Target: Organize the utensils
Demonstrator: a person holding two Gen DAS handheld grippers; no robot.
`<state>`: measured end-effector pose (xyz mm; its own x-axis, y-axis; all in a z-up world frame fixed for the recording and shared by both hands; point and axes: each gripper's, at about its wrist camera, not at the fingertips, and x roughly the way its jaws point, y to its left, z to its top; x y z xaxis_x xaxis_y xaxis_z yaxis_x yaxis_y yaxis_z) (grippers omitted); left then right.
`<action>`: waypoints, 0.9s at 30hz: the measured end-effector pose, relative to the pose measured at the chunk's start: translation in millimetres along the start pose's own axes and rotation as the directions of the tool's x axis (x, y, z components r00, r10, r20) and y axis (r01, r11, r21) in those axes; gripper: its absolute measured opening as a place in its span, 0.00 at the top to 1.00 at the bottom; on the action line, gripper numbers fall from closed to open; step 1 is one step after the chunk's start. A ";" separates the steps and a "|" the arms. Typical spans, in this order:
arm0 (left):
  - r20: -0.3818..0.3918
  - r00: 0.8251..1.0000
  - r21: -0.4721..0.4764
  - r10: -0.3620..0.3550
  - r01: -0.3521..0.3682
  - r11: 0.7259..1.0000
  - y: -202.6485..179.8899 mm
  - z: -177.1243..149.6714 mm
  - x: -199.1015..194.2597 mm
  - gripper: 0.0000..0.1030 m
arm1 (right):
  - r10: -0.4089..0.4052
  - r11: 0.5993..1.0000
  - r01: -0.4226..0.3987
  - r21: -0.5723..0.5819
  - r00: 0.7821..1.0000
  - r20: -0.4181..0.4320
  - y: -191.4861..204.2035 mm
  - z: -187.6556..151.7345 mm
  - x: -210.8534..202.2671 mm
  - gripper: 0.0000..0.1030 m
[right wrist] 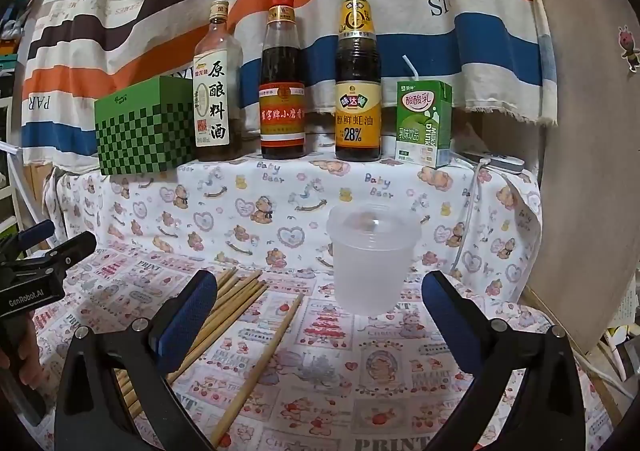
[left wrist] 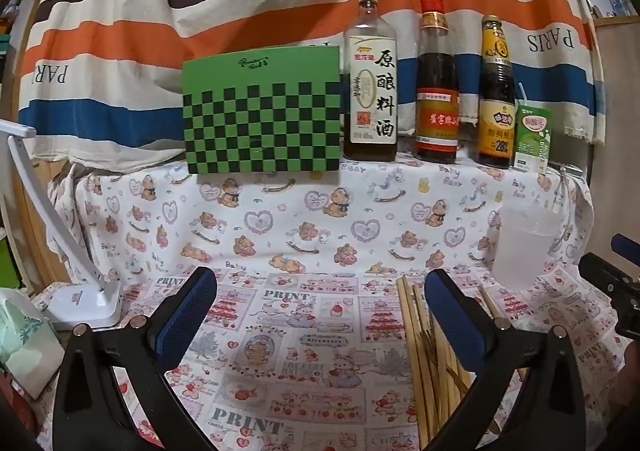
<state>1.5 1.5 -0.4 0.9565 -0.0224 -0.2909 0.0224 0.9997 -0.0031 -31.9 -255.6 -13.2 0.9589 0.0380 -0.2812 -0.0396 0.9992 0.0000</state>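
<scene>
Chopsticks (right wrist: 240,303) lie loose on a cloth-covered tabletop (left wrist: 304,331), a bundle with one stick (right wrist: 260,367) fallen a little apart to its right, as two pairs of hand-held tongs hover over the near edge. Both the left tongs (left wrist: 320,315) and the right tongs (right wrist: 320,315) stand spread wide and empty, tipped slightly downward. A translucent plastic cup (right wrist: 372,263) stands upright farther back and to the right of the sticks, nothing in it; it looks the likely holder. The sticks' long axis runs near to far, leaning rightward at the far end in the right-hand view. From the left tongs they sit under and just beside the right-hand finger; from the right tongs they sit at the left-hand finger, with the cup almost dead ahead. The bundle thus falls between the two hands, and neither seems clearly nearer. Any pickup would seemingly need a sideways shift and a bite across the sticks. Three sauce bottles, a green box (left wrist: 262,111) and a drink carton (right wrist: 424,123) line the raised back ledge.
</scene>
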 end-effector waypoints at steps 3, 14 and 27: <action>-0.004 1.000 -0.007 0.014 -0.014 1.000 1.1 -0.2 1.1 0.00 | 0.002 1.000 -0.002 -0.001 1.000 -0.004 -1.1 -0.3 1.1 0.00; 0.004 1.000 0.004 -0.013 0.013 1.000 -1.7 -0.2 3.1 0.00 | -0.010 1.000 0.010 -0.001 1.000 -0.016 -0.7 0.7 2.1 0.00; 0.007 1.000 0.001 -0.002 0.002 1.000 -1.4 1.1 2.0 0.00 | -0.013 1.000 0.013 -0.003 1.000 -0.015 -0.6 1.1 2.2 0.00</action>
<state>3.7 0.1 0.1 0.9586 -0.0241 -0.2839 0.0242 0.9997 -0.0031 -29.4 -256.1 -12.8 0.9549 0.0251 -0.2960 -0.0283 0.9996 -0.0065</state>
